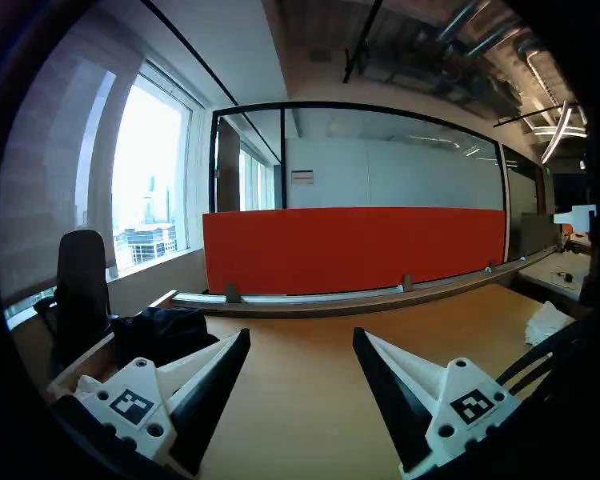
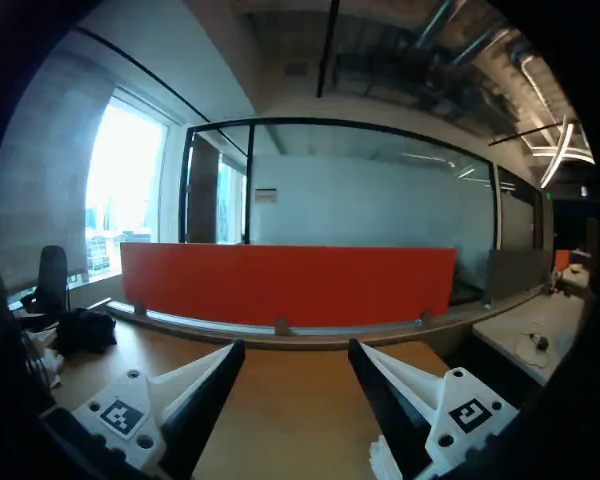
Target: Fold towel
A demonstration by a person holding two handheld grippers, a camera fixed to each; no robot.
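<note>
The towel point(image 1: 546, 322), white and crumpled, lies on the desk point(image 1: 428, 316) at the far right of the left gripper view. A dark edge cuts it off, so its long axis cannot be told. In the right gripper view a white scrap point(image 2: 382, 462) beside one finger is too cropped to identify. A black bag point(image 1: 160, 334), a chair point(image 1: 82, 280) and an orange divider point(image 1: 352, 250) stand farther off. The left tongs point(image 1: 301, 332) and right tongs point(image 2: 296, 343) gape wide, holding nothing.
</note>
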